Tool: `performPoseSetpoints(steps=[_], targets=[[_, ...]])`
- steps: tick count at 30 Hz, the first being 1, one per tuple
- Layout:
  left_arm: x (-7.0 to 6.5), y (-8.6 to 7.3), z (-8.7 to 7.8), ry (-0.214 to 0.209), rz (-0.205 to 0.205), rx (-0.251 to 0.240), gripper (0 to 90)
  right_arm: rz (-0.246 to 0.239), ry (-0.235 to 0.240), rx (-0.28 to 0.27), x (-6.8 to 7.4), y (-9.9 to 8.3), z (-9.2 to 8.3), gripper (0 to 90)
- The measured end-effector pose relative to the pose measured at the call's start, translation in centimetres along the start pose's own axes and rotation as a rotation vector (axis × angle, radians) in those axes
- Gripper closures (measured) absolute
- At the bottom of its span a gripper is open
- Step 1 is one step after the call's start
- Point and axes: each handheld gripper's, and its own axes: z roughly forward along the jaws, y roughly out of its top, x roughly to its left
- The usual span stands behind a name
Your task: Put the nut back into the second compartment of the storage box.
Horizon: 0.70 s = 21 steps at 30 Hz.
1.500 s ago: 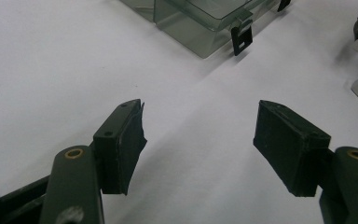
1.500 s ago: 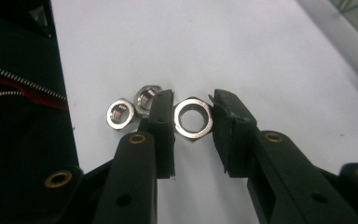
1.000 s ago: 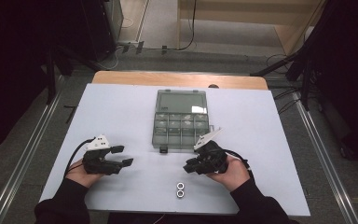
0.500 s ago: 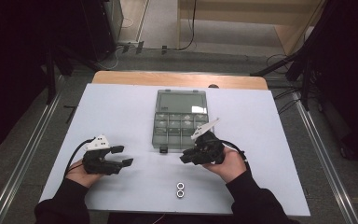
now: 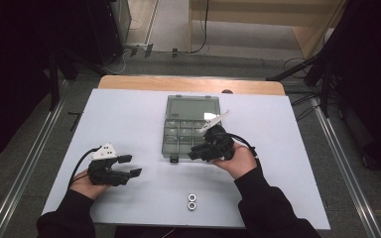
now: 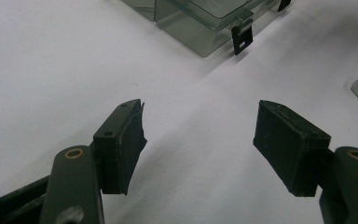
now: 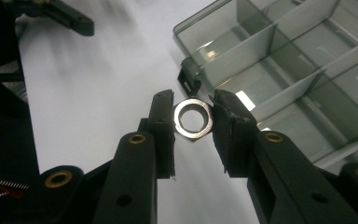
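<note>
Silver hexagonal steel nut (image 7: 194, 118): I hold it in my right tongs (image 7: 193, 122), pinched flat-to-flat between the two black pads, bore open toward the camera. In the high view the right tongs (image 5: 202, 151) sit at the front right edge of the clear smoke-grey plastic compartment box (image 5: 191, 127), lid thrown back, dividers empty as far as I can see. From the held nut the nearest compartment (image 7: 233, 60) lies at about one o'clock in the right gripper view, just past the black front latch (image 7: 189, 80); the nut is outside the wall, not yet over it. My judgement: the coming move turns on carrying the nut over that front wall, then letting go. The right hand is plainly the nearer one.

My left tongs (image 6: 198, 142) stand wide apart with nothing between them, resting at the eight o'clock side of the white tabletop (image 5: 129, 124), well apart from the box.

Two more steel nuts (image 5: 192, 201) lie touching at six o'clock on the tabletop, near my edge, untouched.
</note>
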Motion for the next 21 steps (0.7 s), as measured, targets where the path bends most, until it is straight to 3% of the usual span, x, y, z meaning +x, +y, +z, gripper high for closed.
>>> performPoseSetpoints(steps=[8, 21], targets=[[0.0, 0.0, 0.0, -0.001, -0.001, -0.003, 32.8, 0.029, -0.016, 0.02, -1.5, 1.7, 0.5, 71.3], [0.0, 0.0, 0.0, -0.004, 0.0, -0.002, 32.8, 0.098, -0.082, 0.016, -3.7, 4.1, 0.9, 71.3]])
